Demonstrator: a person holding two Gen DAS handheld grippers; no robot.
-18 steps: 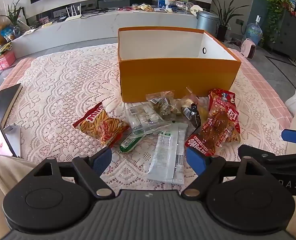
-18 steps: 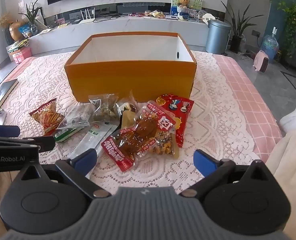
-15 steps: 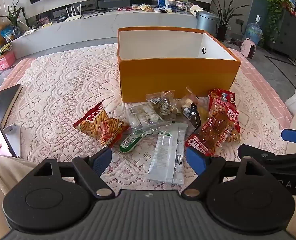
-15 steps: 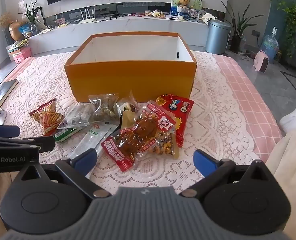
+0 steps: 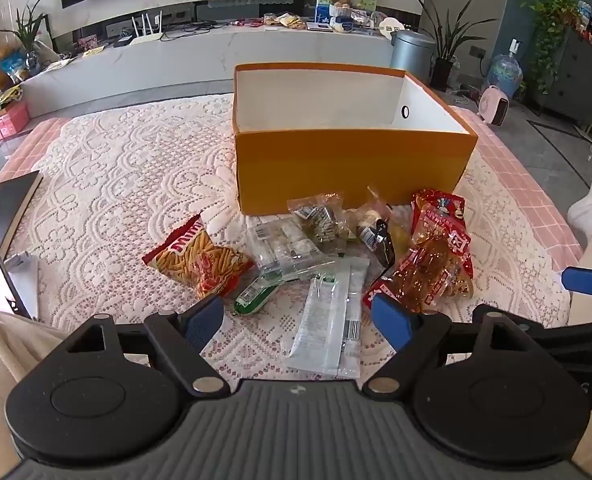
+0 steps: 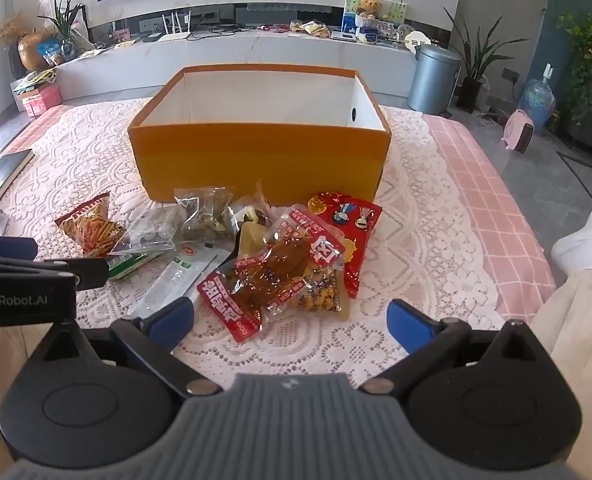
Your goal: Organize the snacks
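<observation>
An open orange box (image 5: pixel 348 162) (image 6: pixel 255 160) with a white inside stands on a lace cloth; its floor is hidden by the front wall. Several snack packets lie in front of it: an orange chip bag (image 5: pixel 199 262) (image 6: pixel 89 226), a clear pack (image 5: pixel 283 246), white sachets (image 5: pixel 330 320) (image 6: pixel 183 276), a red meat pack (image 5: pixel 424 268) (image 6: pixel 271 272), a red cartoon bag (image 6: pixel 348 220). My left gripper (image 5: pixel 298 320) is open and empty, just short of the white sachets. My right gripper (image 6: pixel 289 318) is open and empty, just short of the red meat pack.
The lace cloth (image 5: pixel 127 176) covers a pink checked surface (image 6: pixel 492 200). A dark flat item (image 5: pixel 13 204) lies at the left edge. A leg in a white sock (image 6: pixel 580 240) is at the right. A bin (image 6: pixel 432 78) and plants stand beyond.
</observation>
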